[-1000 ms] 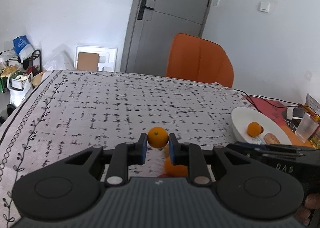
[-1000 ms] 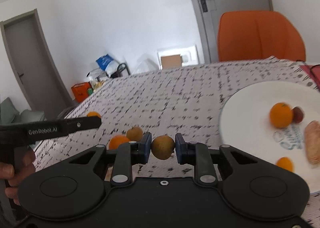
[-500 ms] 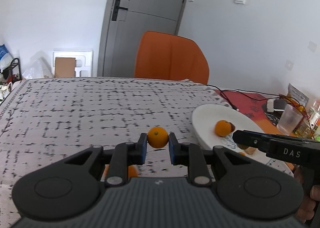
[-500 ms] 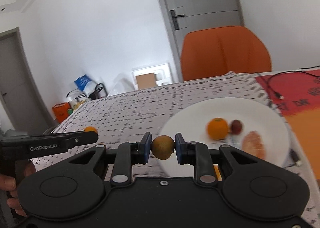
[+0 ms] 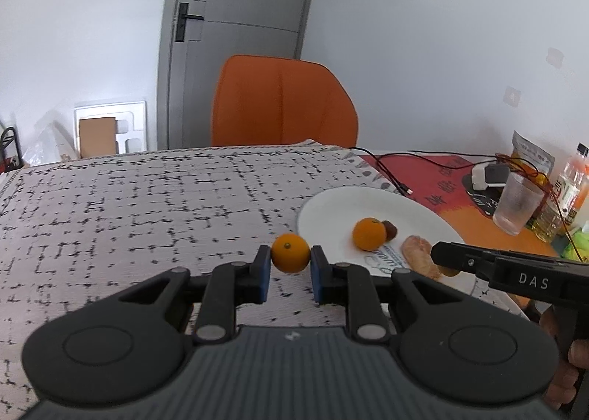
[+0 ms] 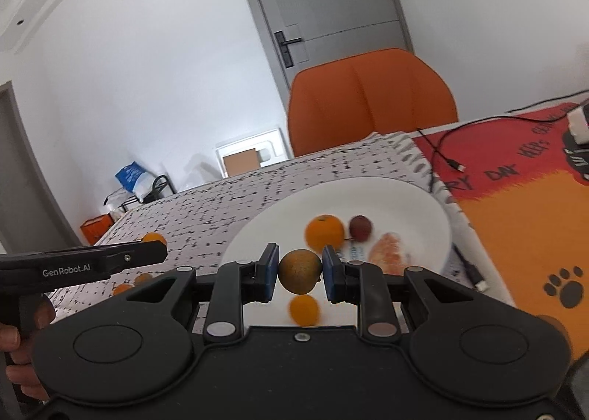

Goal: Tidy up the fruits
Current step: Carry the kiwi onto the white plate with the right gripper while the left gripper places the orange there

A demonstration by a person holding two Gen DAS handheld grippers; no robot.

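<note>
1. Left gripper clenched on small orange, held above tablecloth beside white plate.
2. Right gripper grasping brownish-green fruit over plate.
3. Only right view: loose oranges on cloth.

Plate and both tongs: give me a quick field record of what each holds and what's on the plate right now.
left tongs: shut on small orange, short of the plate
right tongs: shut on brownish-green fruit, over the plate
white plate: orange, dark red fruit, peeled segment, small orange fruit
tablecloth: a few orange fruits left
</note>
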